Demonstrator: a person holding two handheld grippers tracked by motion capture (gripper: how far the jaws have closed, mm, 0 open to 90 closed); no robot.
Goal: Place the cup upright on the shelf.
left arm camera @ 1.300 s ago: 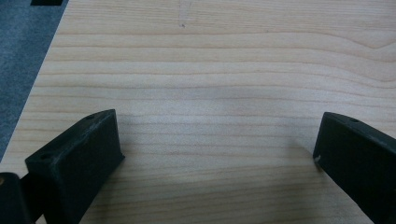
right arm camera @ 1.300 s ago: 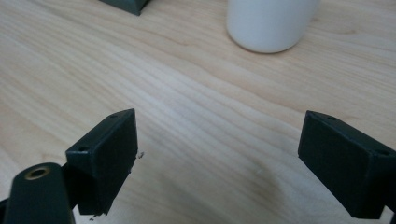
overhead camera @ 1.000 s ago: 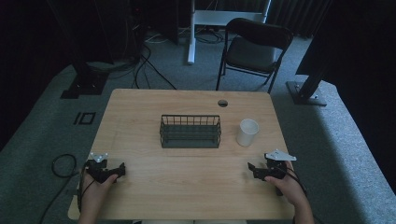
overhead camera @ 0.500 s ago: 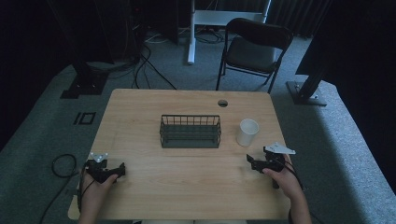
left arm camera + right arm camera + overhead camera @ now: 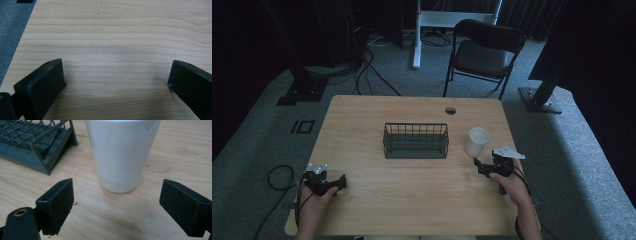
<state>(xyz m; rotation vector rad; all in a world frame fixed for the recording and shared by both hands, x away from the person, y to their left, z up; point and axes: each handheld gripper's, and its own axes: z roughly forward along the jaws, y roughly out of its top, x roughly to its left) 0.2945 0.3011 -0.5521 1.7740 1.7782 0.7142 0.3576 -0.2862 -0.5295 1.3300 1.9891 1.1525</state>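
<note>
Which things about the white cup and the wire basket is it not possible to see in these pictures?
- White cup, right gripper view: its rim is cut off by the top edge, so its contents cannot be seen.
- White cup, high view: too small to tell whether anything is inside.
- Wire basket, right gripper view: cut off by the left and top edges.
- Right gripper: jaws open, apart from the cup.

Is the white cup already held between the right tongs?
No, the white cup stands free on the table, ahead of the open right tongs.
</note>
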